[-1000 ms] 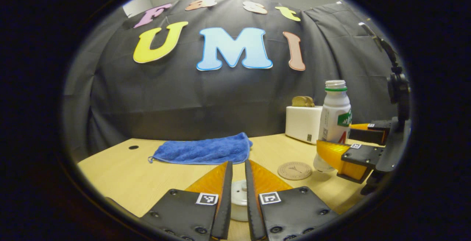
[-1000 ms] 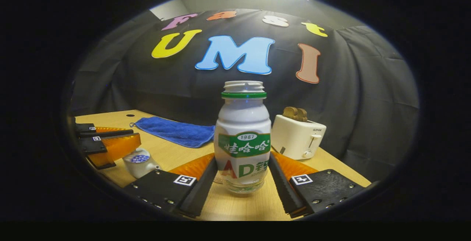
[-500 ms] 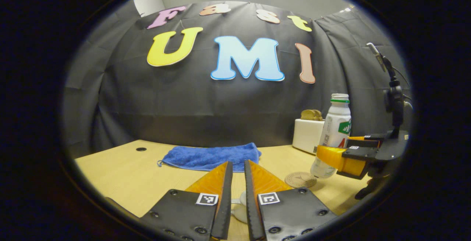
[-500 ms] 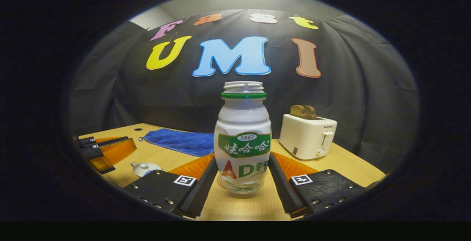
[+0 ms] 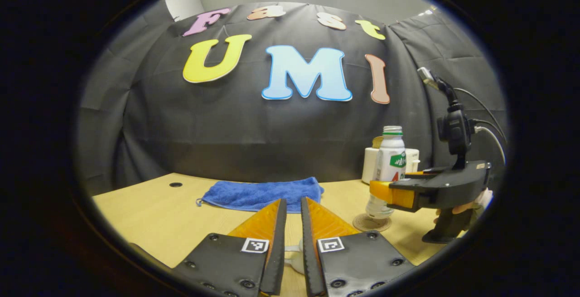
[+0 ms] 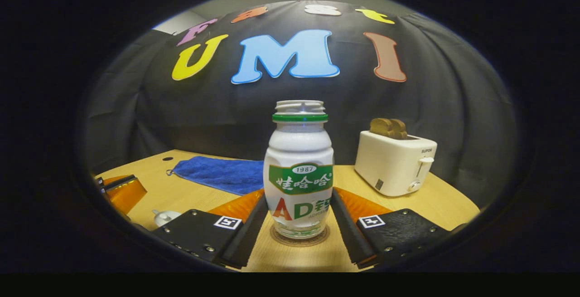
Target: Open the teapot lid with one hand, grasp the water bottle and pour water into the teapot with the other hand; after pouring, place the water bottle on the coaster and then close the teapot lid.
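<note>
Now the right gripper (image 6: pixel 299 217) is clamping the water bottle (image 6: pixel 299 174) at the label, both fingers pressing its sides, and the bottle's base is sitting on or just above the coaster (image 6: pixel 299 239); I cannot tell whether it is fully down. If the fingers are spreading before the base is resting flat, the open-necked bottle is likely tipping and spilling across the worktop (image 6: pixel 199 192), toward the blue cloth (image 6: pixel 217 174) or the toaster (image 6: pixel 394 161). A finger dragging on the label while backing off could also be pulling it off the coaster's edge.

In the left gripper view, the left gripper (image 5: pixel 292 238) is nearly closed, with something white, probably the teapot lid (image 5: pixel 294 258), between its fingers; whether it is being pinched I cannot tell. A loose hold risks dropping the lid or seating it crooked. The teapot's body is mostly hidden low in the right gripper view.
</note>
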`<state>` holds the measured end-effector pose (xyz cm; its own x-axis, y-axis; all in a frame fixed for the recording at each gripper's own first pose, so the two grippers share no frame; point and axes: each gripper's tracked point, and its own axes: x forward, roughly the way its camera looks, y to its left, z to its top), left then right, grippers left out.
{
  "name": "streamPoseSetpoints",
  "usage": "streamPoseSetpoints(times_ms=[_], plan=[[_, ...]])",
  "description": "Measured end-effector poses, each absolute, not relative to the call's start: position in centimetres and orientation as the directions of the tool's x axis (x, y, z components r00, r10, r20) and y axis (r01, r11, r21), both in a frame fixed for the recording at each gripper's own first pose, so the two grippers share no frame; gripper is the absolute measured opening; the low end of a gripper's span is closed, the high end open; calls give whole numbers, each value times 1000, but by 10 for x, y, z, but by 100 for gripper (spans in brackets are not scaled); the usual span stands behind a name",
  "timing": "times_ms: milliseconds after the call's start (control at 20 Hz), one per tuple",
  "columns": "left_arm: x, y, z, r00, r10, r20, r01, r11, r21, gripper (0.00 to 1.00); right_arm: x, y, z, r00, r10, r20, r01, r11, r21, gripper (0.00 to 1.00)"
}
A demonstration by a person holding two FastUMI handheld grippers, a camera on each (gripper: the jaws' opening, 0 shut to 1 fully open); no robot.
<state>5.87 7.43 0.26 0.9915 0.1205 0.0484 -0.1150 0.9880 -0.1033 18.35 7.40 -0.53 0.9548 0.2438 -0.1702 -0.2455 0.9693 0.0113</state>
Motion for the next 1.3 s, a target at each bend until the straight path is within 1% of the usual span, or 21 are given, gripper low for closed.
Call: streamPoseSetpoints(times_ms=[50,100,200,250,300,450,500,550,600,650,700,800,1000,1050,1100,1150,1200,1250,1300], plan=[[60,76,1,991,123,46,-118,988,-102,26,185,76,-12,950,249,-188,-251,968,13,79],[60,77,0,991,126,42,-121,987,-101,30,187,77,-17,947,249,-204,-252,968,13,79],[62,78,-4,991,126,33,-122,987,-104,30,192,76,-30,945,244,-219,-247,969,14,79],[62,77,-6,992,124,30,-120,987,-105,25,193,76,-35,943,240,-229,-244,970,10,79],[63,76,-5,992,123,27,-119,987,-106,30,192,76,-34,944,245,-221,-249,968,9,79],[64,74,-9,993,120,19,-117,988,-101,30,193,75,-39,943,244,-225,-250,968,6,80],[65,74,-9,993,117,15,-115,988,-102,25,193,75,-45,940,243,-241,-250,968,4,79],[65,73,-11,993,117,13,-115,988,-103,31,192,74,-49,938,244,-249,-251,968,2,79],[65,73,-11,993,117,11,-115,988,-103,25,193,75,-49,937,246,-247,-253,967,3,80],[65,73,-12,993,117,11,-115,988,-104,30,193,74,-48,938,247,-244,-253,967,8,79],[65,73,-12,993,117,10,-115,988,-106,26,194,73,-48,938,248,-242,-252,968,13,79],[66,74,-12,993,117,5,-115,988,-105,25,194,73,-48,938,249,-239,-253,967,15,79],[66,74,-16,993,116,-2,-116,988,-104,25,192,74,-46,939,255,-231,-256,966,29,81],[66,73,-16,993,115,-3,-115,988,-105,30,192,75,-45,939,260,-226,-260,965,33,85],[66,73,-16,993,114,-4,-114,988,-106,26,191,75,-43,940,264,-218,-263,964,33,81],[67,72,-17,994,112,-6,-112,988,-107,26,191,74,-42,940,266,-212,-265,964,32,98],[67,71,-17,994,110,-7,-110,988,-107,26,190,74,-40,941,269,-208,-269,963,27,98],[66,70,-18,994,108,-8,-109,988,-106,31,188,74,-38,942,268,-200,-269,963,23,98],[66,69,-17,994,107,-8,-108,989,-104,31,186,73,-35,946,265,-188,-266,964,19,98]])
